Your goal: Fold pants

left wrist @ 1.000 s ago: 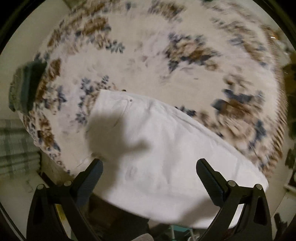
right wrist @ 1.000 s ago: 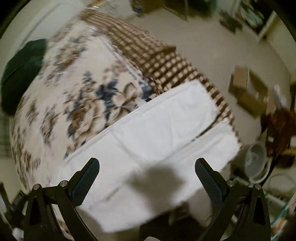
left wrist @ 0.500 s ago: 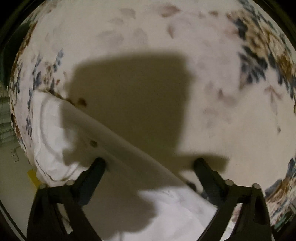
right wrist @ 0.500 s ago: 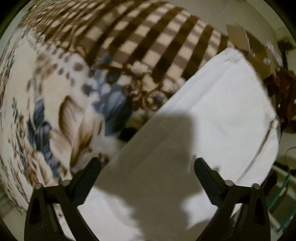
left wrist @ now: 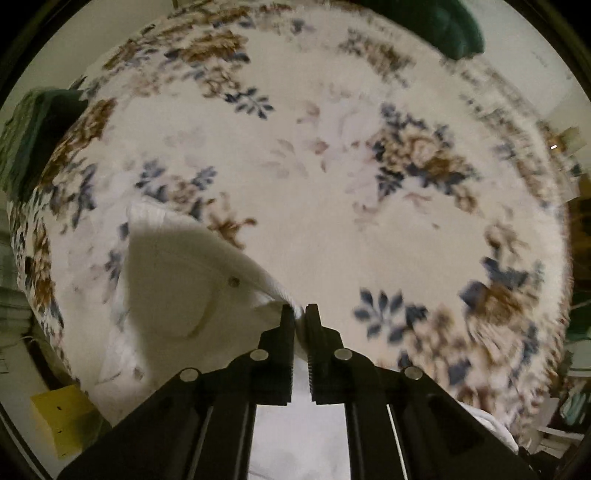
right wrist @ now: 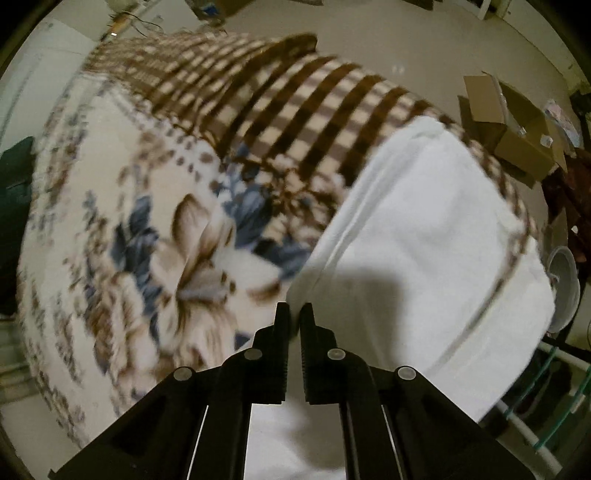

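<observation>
White pants lie on a floral blanket. In the left wrist view their waist end with a pocket seam and a small button shows at lower left. My left gripper is shut on the pants' far edge and lifts it a little. In the right wrist view the leg end of the pants stretches to the right over the blanket's checked border. My right gripper is shut on the pants' left edge.
Dark green cloth lies at the blanket's far edge, more of it at the left. A yellow box sits low left. Cardboard boxes and a white fan stand on the floor to the right.
Both grippers went from wide open to shut on the pants' edges. Both dipped close to the cloth, then pulled back up with the fabric pinched.
</observation>
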Available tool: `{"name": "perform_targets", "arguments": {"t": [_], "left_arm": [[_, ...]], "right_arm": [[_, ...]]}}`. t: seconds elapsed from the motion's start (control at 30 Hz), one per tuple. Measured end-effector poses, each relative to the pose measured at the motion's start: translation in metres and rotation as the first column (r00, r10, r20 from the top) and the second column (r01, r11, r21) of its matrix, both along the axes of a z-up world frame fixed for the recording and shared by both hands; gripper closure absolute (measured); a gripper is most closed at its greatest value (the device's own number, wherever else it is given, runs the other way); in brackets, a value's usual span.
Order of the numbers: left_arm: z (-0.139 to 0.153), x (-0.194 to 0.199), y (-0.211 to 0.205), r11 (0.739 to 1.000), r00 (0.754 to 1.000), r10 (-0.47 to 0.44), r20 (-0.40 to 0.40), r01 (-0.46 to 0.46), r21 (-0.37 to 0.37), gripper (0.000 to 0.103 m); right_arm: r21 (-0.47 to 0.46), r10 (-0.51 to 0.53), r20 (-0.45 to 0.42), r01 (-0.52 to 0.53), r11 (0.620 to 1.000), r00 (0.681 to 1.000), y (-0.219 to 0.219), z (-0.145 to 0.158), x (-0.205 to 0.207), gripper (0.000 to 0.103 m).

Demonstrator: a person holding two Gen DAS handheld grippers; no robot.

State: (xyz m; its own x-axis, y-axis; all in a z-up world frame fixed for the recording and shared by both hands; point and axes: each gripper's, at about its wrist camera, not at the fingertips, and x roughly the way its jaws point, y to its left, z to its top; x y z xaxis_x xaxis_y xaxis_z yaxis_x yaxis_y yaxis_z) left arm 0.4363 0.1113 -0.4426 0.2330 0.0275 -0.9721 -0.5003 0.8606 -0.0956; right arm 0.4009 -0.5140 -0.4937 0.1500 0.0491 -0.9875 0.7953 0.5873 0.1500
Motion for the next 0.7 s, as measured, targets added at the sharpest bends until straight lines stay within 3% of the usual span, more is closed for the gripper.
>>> {"name": "perform_targets", "arguments": {"t": [0.13,0.3,0.4,0.5,0.6,0.7], "left_arm": [[0.005,-0.041,0.012,0.999,0.998,-0.038,0.042,0.039,-0.005,0.100],[-0.017,-0.123,0.016,0.998,0.997,-0.055,-0.050,0.055,-0.005,0.100],[-0.051,-0.166,0.018,0.998,0.987,-0.060,-0.147,0.058,-0.015,0.100],[-0.095,-0.199,0.019,0.998,0.973,-0.055,-0.225,0.063,0.028,0.099],[-0.137,-0.219,0.025,0.999,0.955,-0.015,-0.298,0.024,0.029,0.099],[-0.162,-0.229,0.030,1.000,0.938,-0.006,-0.346,0.011,0.012,0.099]], "right_arm": [[0.002,0.025,0.039,-0.025,1.000,0.999,0.003,0.040,-0.067,0.098],[-0.031,0.081,-0.013,-0.081,0.996,0.997,0.005,0.057,-0.168,0.099],[-0.035,0.103,-0.078,-0.106,0.994,0.992,0.013,0.041,-0.219,0.099],[-0.009,0.107,-0.147,-0.109,0.994,0.983,0.016,0.010,-0.260,0.099],[-0.014,0.116,-0.186,-0.121,0.993,0.976,0.013,-0.016,-0.283,0.099],[-0.007,0.129,-0.206,-0.133,0.991,0.970,0.009,-0.040,-0.296,0.099]]}}
